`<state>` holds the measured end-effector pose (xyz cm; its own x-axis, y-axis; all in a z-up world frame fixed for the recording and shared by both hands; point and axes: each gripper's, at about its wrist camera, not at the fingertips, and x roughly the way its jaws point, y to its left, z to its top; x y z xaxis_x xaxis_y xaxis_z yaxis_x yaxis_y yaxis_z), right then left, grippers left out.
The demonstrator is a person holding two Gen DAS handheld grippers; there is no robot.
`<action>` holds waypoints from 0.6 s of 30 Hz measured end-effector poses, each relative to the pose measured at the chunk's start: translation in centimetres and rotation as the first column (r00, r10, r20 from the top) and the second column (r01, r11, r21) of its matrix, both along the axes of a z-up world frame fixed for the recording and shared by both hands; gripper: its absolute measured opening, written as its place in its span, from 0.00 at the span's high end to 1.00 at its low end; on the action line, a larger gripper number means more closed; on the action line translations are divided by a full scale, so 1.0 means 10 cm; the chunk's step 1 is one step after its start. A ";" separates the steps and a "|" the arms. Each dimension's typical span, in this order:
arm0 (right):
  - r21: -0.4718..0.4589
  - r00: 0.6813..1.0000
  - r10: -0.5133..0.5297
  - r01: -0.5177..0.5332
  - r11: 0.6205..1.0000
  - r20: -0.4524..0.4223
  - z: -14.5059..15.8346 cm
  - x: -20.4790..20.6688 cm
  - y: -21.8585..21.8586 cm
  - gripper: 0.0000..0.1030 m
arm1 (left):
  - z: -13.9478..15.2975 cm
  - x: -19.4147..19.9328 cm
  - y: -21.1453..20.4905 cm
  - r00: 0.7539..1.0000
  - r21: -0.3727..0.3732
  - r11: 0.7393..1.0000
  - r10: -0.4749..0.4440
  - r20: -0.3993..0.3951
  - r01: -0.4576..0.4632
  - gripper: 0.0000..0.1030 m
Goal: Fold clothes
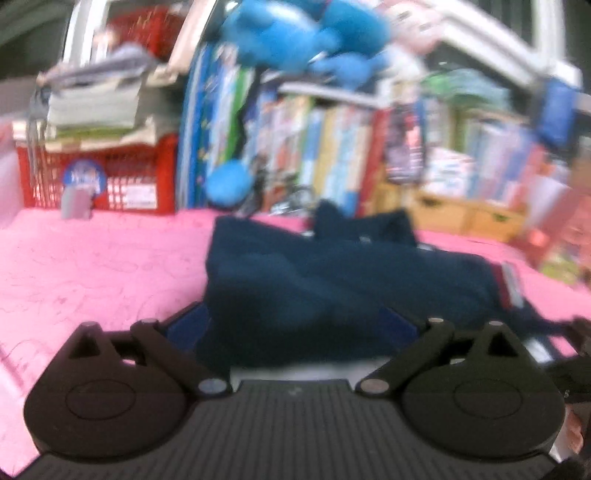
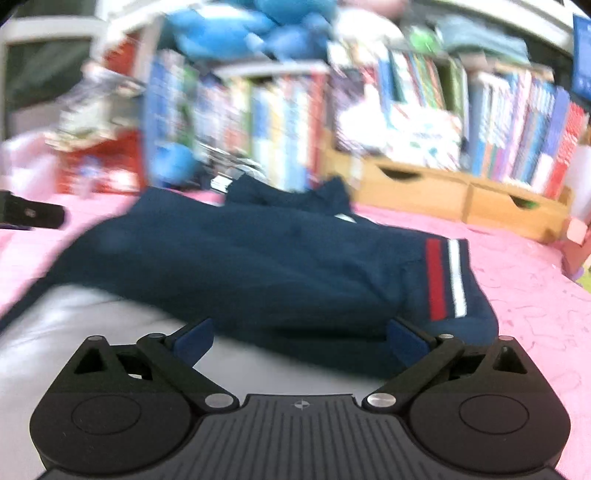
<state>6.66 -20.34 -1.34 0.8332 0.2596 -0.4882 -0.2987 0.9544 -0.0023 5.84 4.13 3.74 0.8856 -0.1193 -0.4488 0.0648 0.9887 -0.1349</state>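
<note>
Navy garment [image 2: 258,266] between wide-spread right gripper [image 2: 299,339] fingers.

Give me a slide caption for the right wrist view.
Open right gripper faces a navy shirt with red and white sleeve stripes on a pink cover.

Garment on the bedspread, shelves of books behind it.

The garment [image 2: 258,266] lies on the bedspread [image 2: 517,280], in front of both grippers, its striped sleeve end [image 2: 447,277] to the right. Behind it runs a bookshelf [image 2: 424,122] with drawers [image 2: 417,184] beneath the books. A crate [image 1: 140,173] stands at the far left on the bedspread, papers stacked in it. Plush toys [image 1: 295,33] sit on top of the books.
</note>
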 end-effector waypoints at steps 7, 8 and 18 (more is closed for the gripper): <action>0.112 0.996 -0.012 0.002 0.994 0.086 0.12 -1.33 -0.08 0.00 | -0.19 -1.16 -0.28 0.999 -0.026 1.000 -0.012 0.035 0.012 0.01; 0.136 0.994 -0.043 0.029 0.990 0.100 0.10 -1.50 -0.10 0.00 | -0.23 -1.29 -0.32 0.999 -0.034 0.999 -0.013 0.030 0.014 0.01; 0.229 0.978 -0.179 0.150 0.962 0.111 -0.01 -2.50 -0.28 0.00 | -0.33 -1.85 -0.50 0.996 0.040 0.996 -0.086 0.007 0.086 0.01</action>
<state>-18.36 -23.13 -1.44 0.9256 0.2018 -0.3204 -0.1484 0.9718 0.1834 -12.70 -0.86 0.42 0.8767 -0.1774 -0.4472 0.1507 0.9840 -0.0950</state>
